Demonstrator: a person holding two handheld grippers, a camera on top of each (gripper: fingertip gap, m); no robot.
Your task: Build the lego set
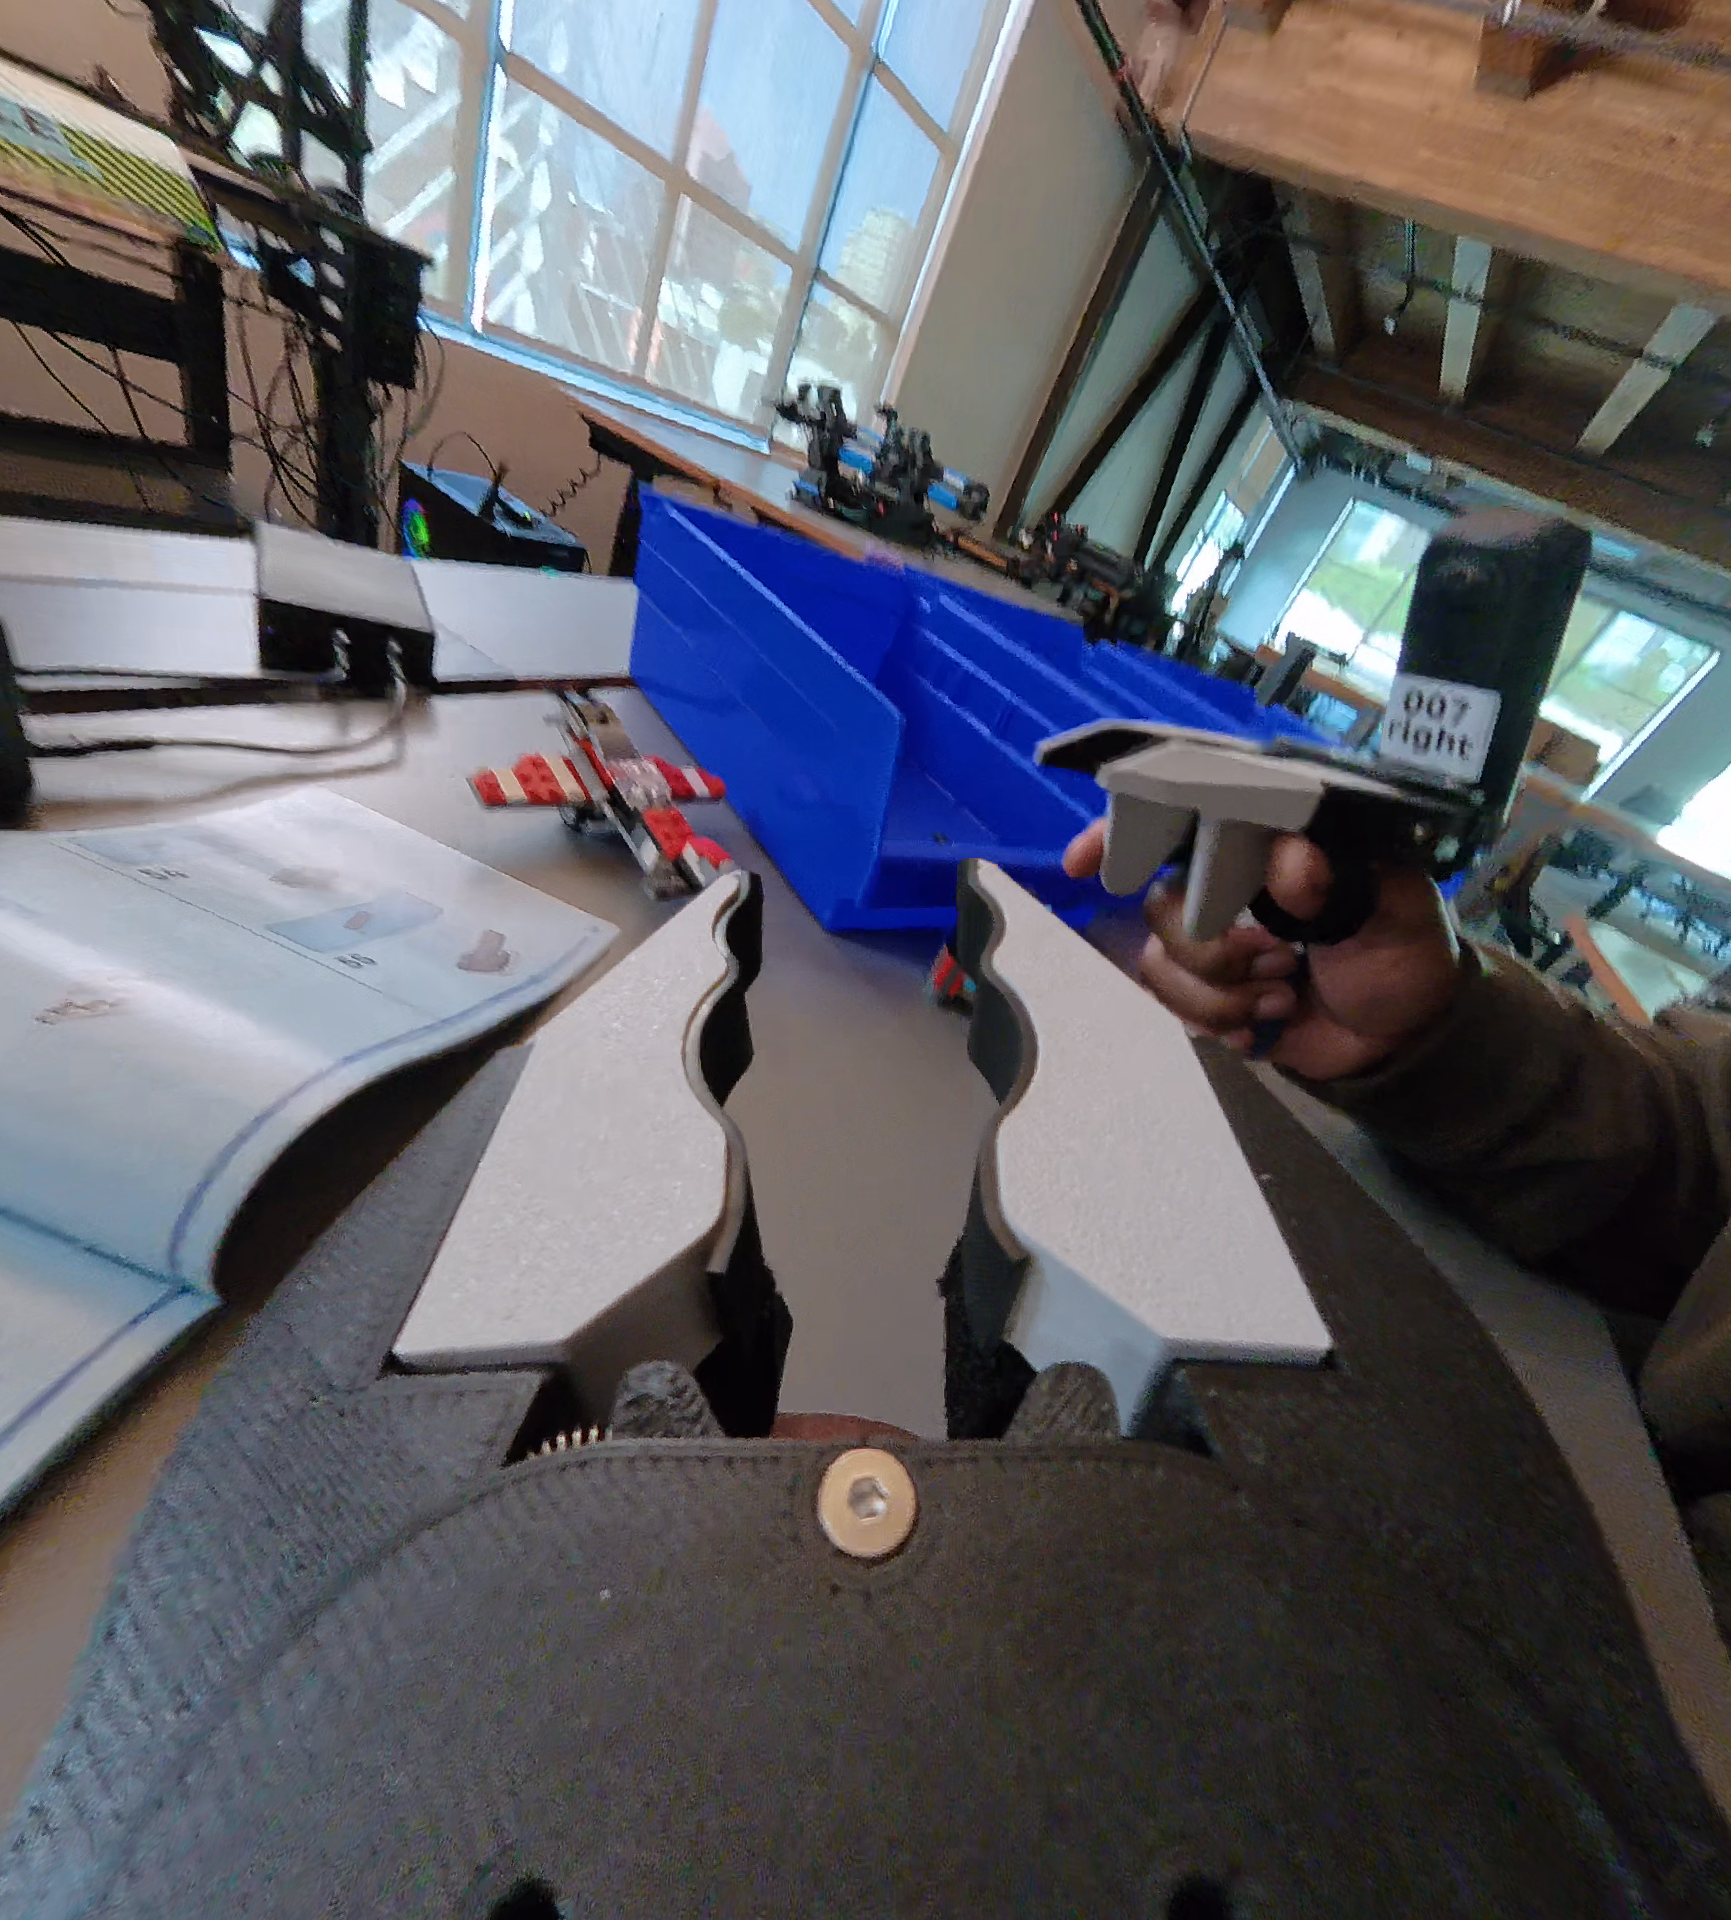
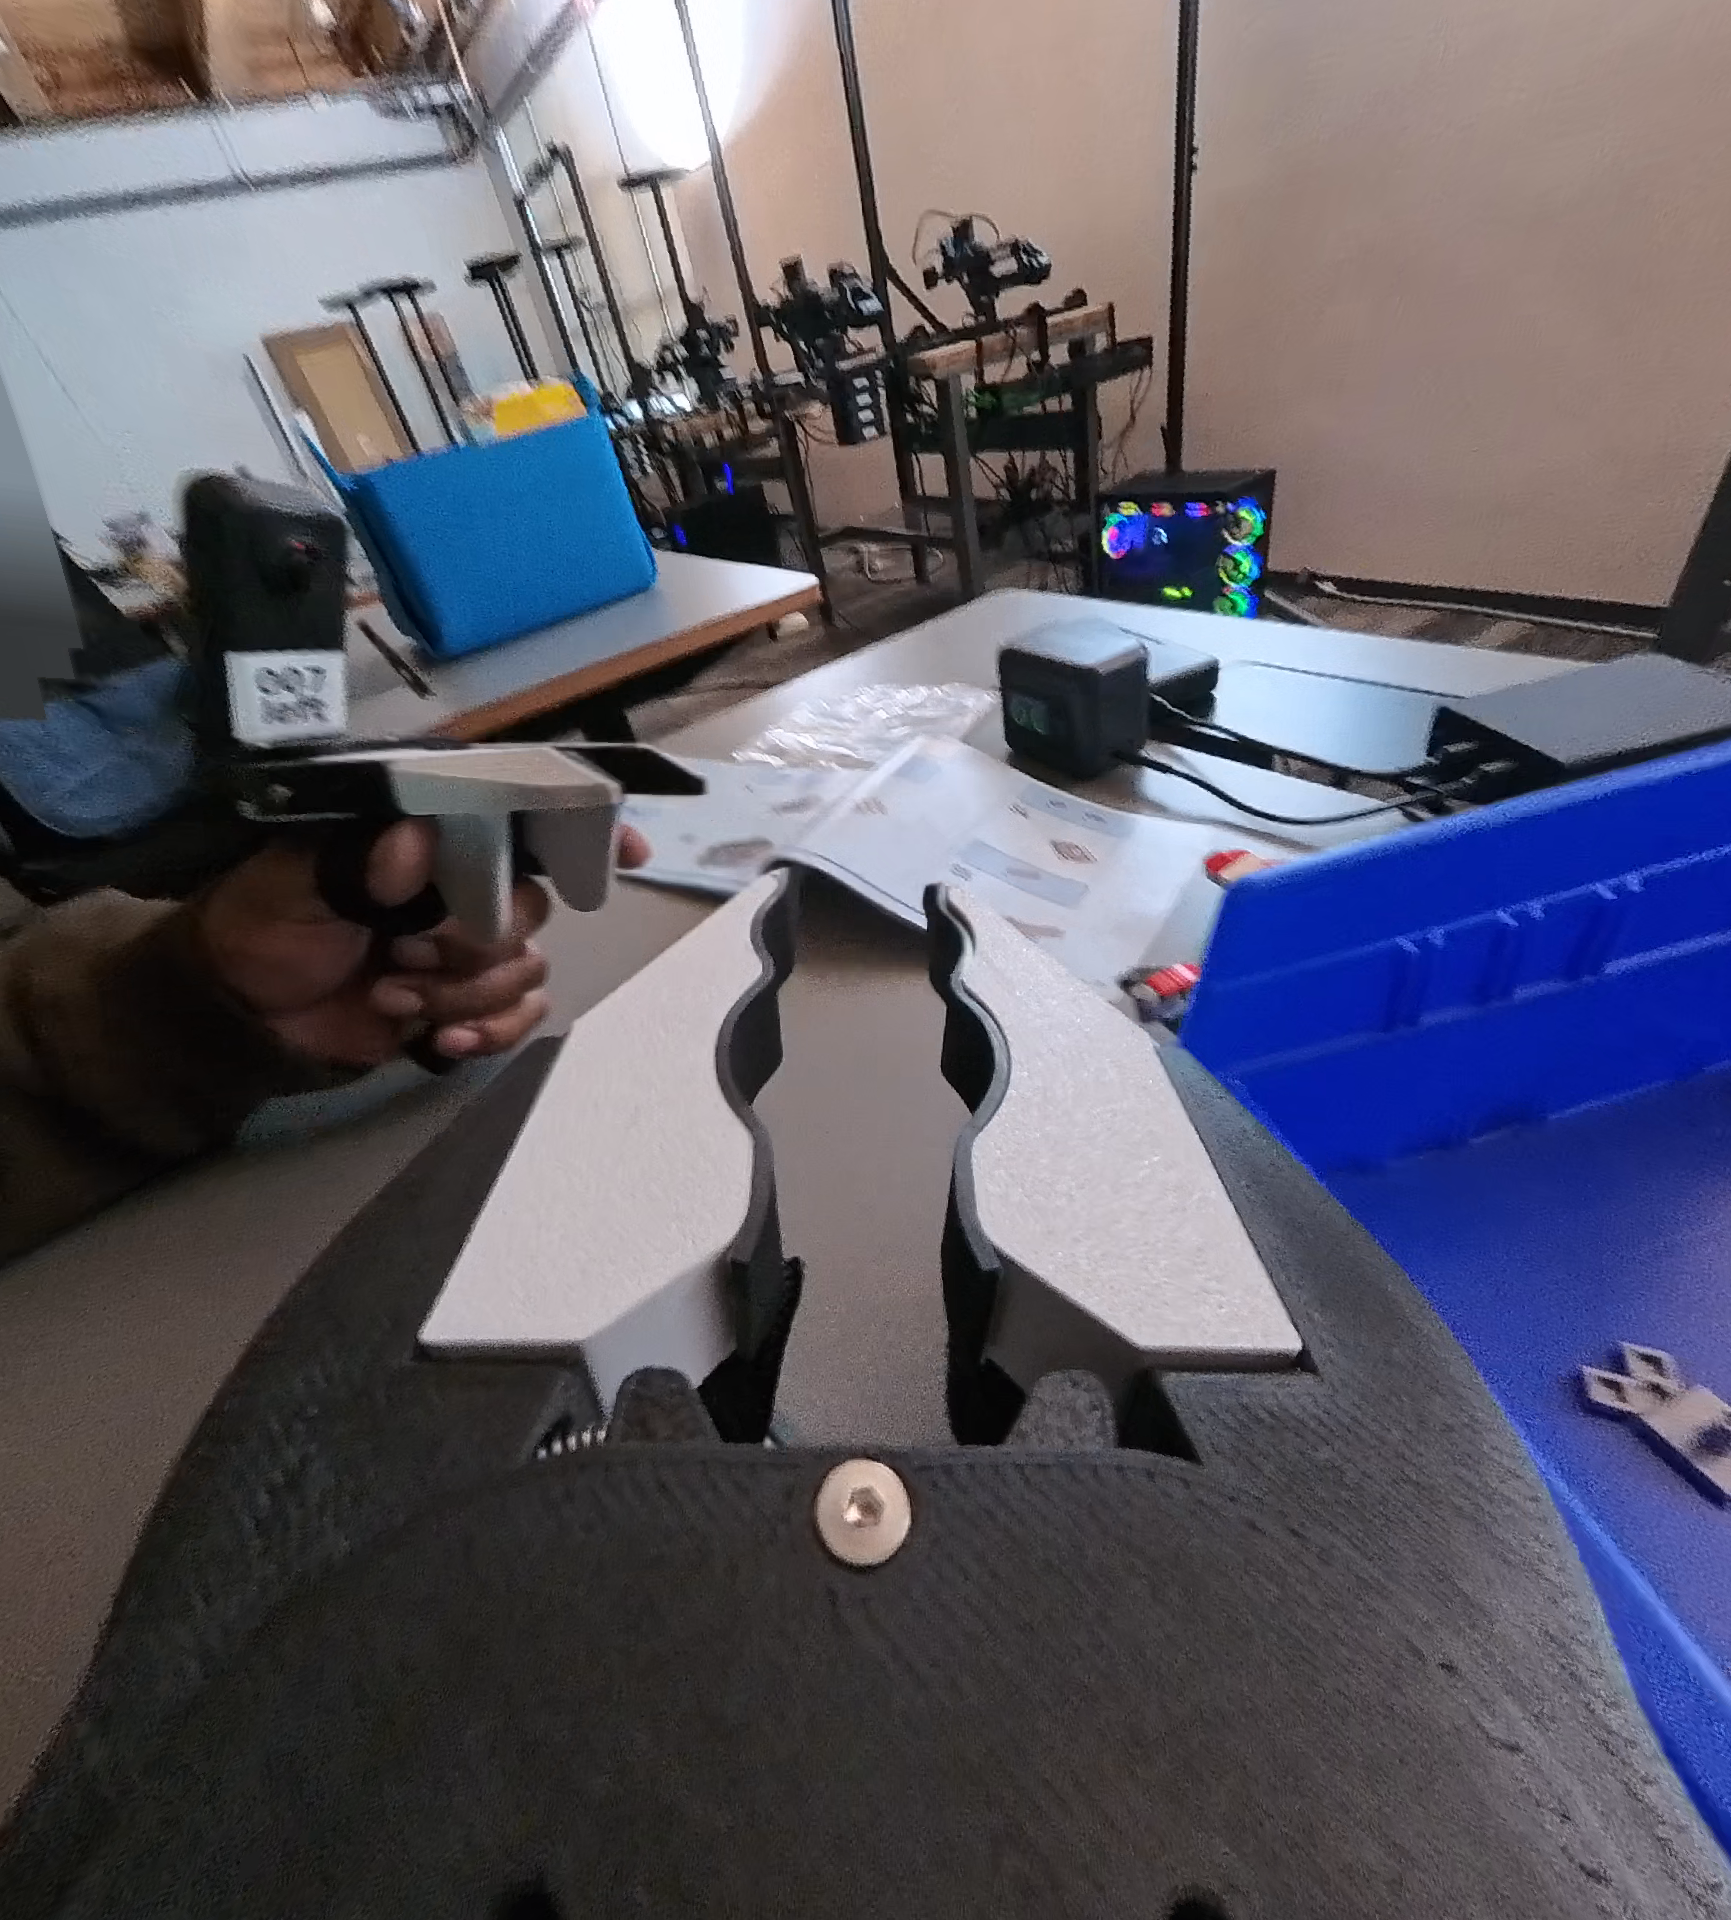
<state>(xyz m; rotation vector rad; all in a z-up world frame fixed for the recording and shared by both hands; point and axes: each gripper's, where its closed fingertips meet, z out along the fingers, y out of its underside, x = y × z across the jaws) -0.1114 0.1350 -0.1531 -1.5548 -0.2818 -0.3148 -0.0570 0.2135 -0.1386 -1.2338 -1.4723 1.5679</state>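
While both hand-held tools hang over the grey tabletop, neither carries anything. The left gripper, frame centre of its own view, has its two grey wavy-edged fingers standing apart with only bare table between them. Upper left of its tips sits a red-and-white toy plane built of small bricks, near but untouched. Directly ahead rises the near wall of a blue plastic bin, its bottom edge just beyond the fingertips. An open pale-blue paper instruction booklet fills the left side, its curled edge close to the left finger.

The right gripper, centre of its own view, also stands with its fingers parted on nothing. The blue bin's rim crowds the right of that frame. A small red piece lies at the bin's corner. A black power adapter sits at upper centre, well apart. Open table lies at lower left.
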